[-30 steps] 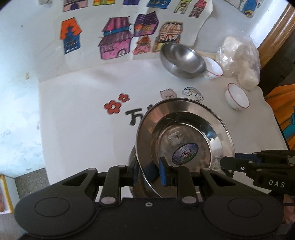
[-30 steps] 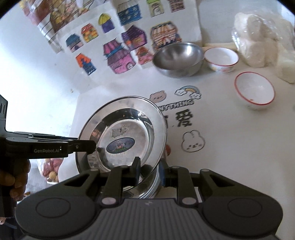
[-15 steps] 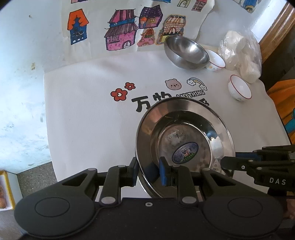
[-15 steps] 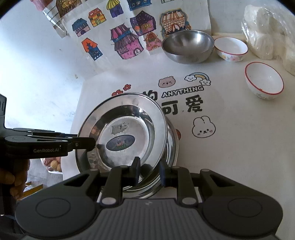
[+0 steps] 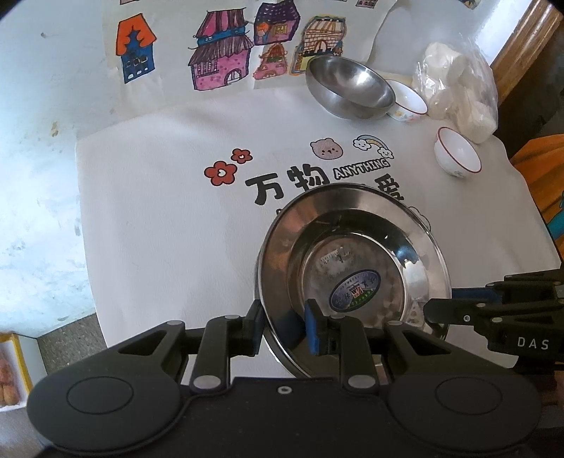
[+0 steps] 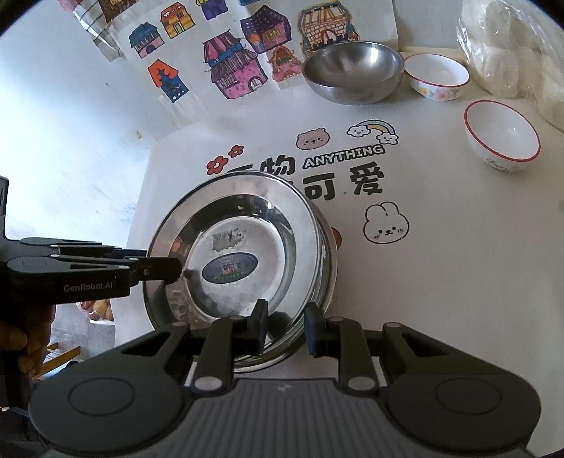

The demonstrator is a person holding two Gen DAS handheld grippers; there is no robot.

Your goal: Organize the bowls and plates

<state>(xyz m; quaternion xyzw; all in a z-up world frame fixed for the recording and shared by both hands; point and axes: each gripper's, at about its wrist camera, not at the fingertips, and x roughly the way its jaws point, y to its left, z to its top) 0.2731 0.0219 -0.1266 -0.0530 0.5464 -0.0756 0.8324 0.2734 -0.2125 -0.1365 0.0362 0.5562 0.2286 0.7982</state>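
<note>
A steel plate [image 5: 352, 253] with a blue oval sticker sits on top of a stack of steel plates [image 6: 329, 267] on the white cloth. My left gripper [image 5: 283, 329] is shut on the plate's near-left rim. My right gripper [image 6: 284, 329] is shut on its right rim; the plate also shows in the right wrist view [image 6: 232, 253]. Each gripper appears side-on in the other's view, at the left gripper [image 6: 162, 269] and the right gripper [image 5: 444, 311]. A large steel bowl [image 6: 352, 70], a flowered white bowl [image 6: 437, 79] and a red-rimmed white bowl [image 6: 502, 135] stand at the back right.
A plastic bag of white lumps [image 5: 458, 88] lies at the far right by a wooden edge [image 5: 525, 31]. House drawings [image 5: 218, 56] hang on the wall behind. The printed cloth [image 5: 158, 218] ends at the table's left edge, with floor below.
Both grippers have lifted and drawn back with the top plate; more of the cloth's print and the stack beneath show now. The bowls have not moved.
</note>
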